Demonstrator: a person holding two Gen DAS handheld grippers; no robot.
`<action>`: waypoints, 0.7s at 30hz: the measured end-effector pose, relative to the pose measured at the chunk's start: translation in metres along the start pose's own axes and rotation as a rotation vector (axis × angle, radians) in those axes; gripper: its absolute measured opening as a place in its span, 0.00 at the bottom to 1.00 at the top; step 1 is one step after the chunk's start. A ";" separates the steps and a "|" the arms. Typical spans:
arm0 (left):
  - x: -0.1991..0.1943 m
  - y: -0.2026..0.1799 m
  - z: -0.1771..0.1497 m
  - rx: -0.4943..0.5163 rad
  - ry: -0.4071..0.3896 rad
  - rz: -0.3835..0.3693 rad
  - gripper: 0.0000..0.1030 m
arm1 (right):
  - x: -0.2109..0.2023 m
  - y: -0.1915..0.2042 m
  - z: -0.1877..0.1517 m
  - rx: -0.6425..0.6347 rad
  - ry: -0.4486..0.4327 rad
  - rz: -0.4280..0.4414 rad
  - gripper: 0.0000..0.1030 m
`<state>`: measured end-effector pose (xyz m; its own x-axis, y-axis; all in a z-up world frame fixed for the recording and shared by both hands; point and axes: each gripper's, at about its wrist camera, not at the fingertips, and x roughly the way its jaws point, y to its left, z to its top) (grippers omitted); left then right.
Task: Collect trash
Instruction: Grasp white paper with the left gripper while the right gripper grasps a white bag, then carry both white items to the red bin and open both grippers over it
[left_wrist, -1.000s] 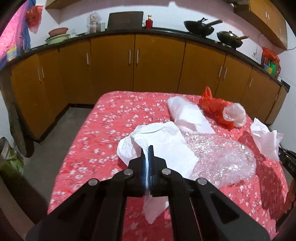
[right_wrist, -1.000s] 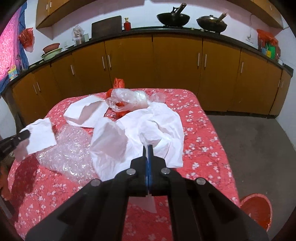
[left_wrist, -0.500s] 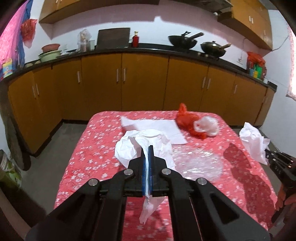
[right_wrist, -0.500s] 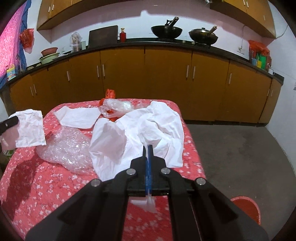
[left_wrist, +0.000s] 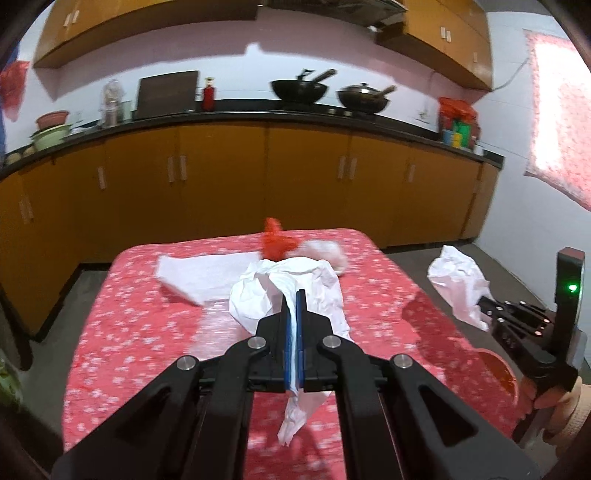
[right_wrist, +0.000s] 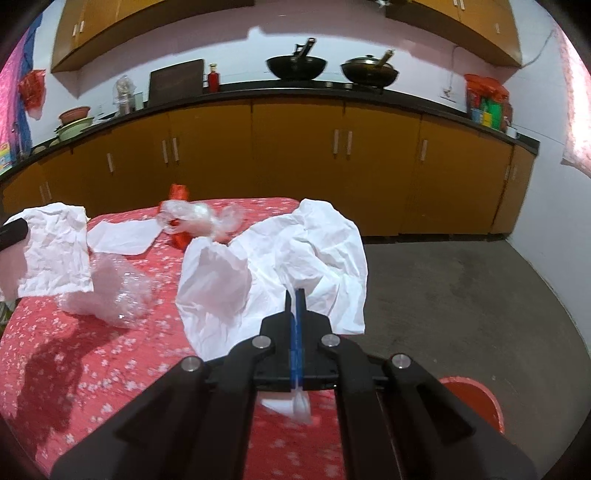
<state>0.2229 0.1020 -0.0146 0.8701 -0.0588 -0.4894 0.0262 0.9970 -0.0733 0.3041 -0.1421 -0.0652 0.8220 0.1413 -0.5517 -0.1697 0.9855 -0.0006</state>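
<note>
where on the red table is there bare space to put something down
Bare cloth lies along the table's left side, beside the flat white sheet, and on the near strip in front of the bubble wrap. The far middle is crowded: the red bag and the clear bag bunch together there.

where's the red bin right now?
Right wrist view, bottom right: the red bin sits on the grey floor just off the table's right edge, partly hidden behind the right gripper.
</note>
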 end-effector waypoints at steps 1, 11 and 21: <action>0.003 -0.010 0.000 0.008 0.001 -0.017 0.02 | -0.001 -0.004 -0.001 0.005 0.000 -0.010 0.02; 0.027 -0.102 -0.010 0.100 0.017 -0.179 0.02 | -0.020 -0.083 -0.022 0.075 -0.014 -0.187 0.02; 0.050 -0.199 -0.033 0.168 0.073 -0.331 0.02 | -0.033 -0.177 -0.073 0.174 0.050 -0.357 0.02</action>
<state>0.2454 -0.1014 -0.0528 0.7636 -0.3769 -0.5243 0.3857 0.9174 -0.0977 0.2677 -0.3277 -0.1075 0.7847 -0.2135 -0.5819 0.2200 0.9736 -0.0605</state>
